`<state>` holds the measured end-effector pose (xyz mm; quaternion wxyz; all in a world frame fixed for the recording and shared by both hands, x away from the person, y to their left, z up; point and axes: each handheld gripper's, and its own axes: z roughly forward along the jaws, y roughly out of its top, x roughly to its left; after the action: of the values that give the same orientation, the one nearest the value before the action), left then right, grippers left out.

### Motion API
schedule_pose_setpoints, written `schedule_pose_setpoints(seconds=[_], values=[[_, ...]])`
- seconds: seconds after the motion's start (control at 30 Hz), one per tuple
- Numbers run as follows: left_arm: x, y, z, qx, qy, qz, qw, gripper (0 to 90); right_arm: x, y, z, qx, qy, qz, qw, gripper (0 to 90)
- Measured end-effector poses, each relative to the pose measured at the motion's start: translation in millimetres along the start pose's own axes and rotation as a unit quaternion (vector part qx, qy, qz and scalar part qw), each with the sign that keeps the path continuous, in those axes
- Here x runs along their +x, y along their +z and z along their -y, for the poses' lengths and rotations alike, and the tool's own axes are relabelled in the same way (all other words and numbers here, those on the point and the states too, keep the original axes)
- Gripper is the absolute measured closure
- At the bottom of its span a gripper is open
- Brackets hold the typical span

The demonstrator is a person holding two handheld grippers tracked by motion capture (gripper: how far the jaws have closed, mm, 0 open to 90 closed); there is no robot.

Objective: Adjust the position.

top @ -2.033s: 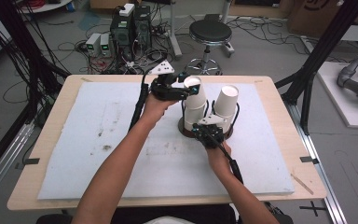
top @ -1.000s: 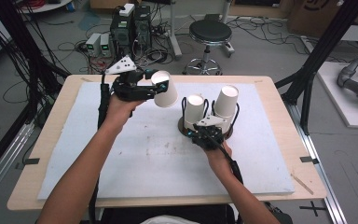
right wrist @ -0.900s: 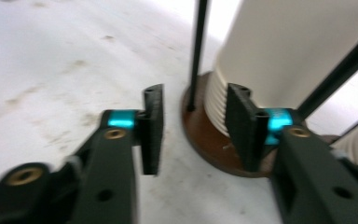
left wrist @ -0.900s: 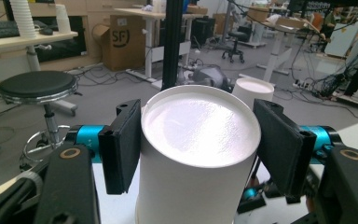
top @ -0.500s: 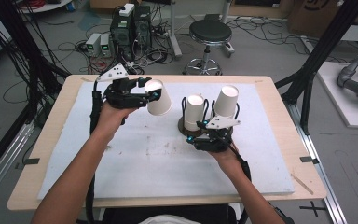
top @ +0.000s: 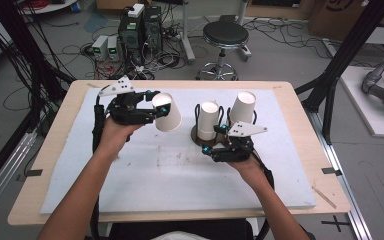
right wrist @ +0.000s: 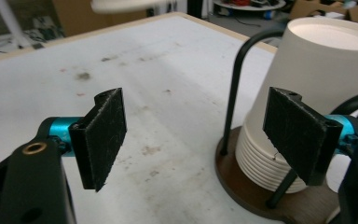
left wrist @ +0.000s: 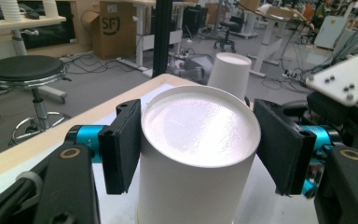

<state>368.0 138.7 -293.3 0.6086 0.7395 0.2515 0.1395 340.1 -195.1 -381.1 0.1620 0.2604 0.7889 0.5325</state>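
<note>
Paper cup (top: 167, 112) is clamped upside down in the left gripper (top: 156, 106), held in the air over the far-left part of the tabletop (top: 290, 90), well apart from the stack of cups (top: 209, 120) in the wire holder (top: 200, 134) near the far edge's middle. Right gripper (top: 214, 142) sits just in front of that holder, and its jaws have just been opening with nothing between them. I'd lower the cup level onto the mat (top: 130, 170), base flat, before easing off the squeeze so it doesn't tip.
</note>
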Motion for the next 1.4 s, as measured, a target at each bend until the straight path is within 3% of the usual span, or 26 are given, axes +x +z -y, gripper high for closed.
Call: schedule_pose_setpoints(seconds=[0.1, 0.3, 0.47, 0.53, 0.8, 0.97, 1.0, 1.03, 1.07, 1.2, 1.4], values=[[-6.1, 0.7, 6.4, 0.0, 0.002, 0.005, 1.0, 35.1, -0.4, 0.2, -1.2, -0.003, -0.01, -0.018, 0.9998, 21.5], [-12.8, -1.6, 17.6, 0.003, 0.007, 0.021, 0.9997, 35.1, -0.5, -0.6, -5.0, -0.011, -0.016, -0.031, 0.9993, 20.3], [-18.6, -8.2, 24.1, -0.01, 0.004, 0.037, 0.9993, 35.1, -1.9, -0.8, -6.2, -0.002, -0.022, -0.034, 0.9992, 20.4], [-22.1, -10.3, 27.2, -0.016, 0.006, 0.043, 0.9989, 35.1, -1.9, -2.4, -6.7, -0.006, -0.036, -0.049, 0.9981, 20.4], [-29.1, -4.8, 32.1, -0.002, 0.011, 0.063, 0.998, 35.1, 1.8, -0.2, -10.0, -0.005, -0.053, -0.079, 0.9955, 20.4], [-29.3, 3.7, 33.5, -0.002, 0.006, 0.083, 0.9966, 35.1, -0.4, 6.3, -15.6, -0.012, -0.033, -0.121, 0.992, 20.3], [-29.4, 5.5, 33.4, -0.003, 0.006, 0.087, 0.9961, 35.1, -0.4, 6.3, -15.6, -0.012, -0.033, -0.121, 0.992, 20.3], [-30.0, 7.3, 33.2, -0.003, 0.005, 0.092, 0.9957, 35.1, 2.6, 9.0, -20.7, -0.019, -0.033, -0.14, 0.9894, 20.3], [-30.5, 8.9, 33.0, -0.004, 0.004, 0.097, 0.9953, 35.1, 4.6, 10.9, -23.5, -0.021, -0.038, -0.145, 0.9885, 20.3], [-33.1, 14.1, 31.8, -0.009, 0.003, 0.114, 0.9935, 35.1, 14.5, 17.8, -27.5, -0.015, -0.05, -0.159, 0.9859, 20.3], [-36.4, 17.4, 32.4, -0.012, -0.001, 0.132, 0.9911, 35.2, 19.0, 22.1, -25.6, -0.013, -0.054, -0.158, 0.9859, 20.4]])
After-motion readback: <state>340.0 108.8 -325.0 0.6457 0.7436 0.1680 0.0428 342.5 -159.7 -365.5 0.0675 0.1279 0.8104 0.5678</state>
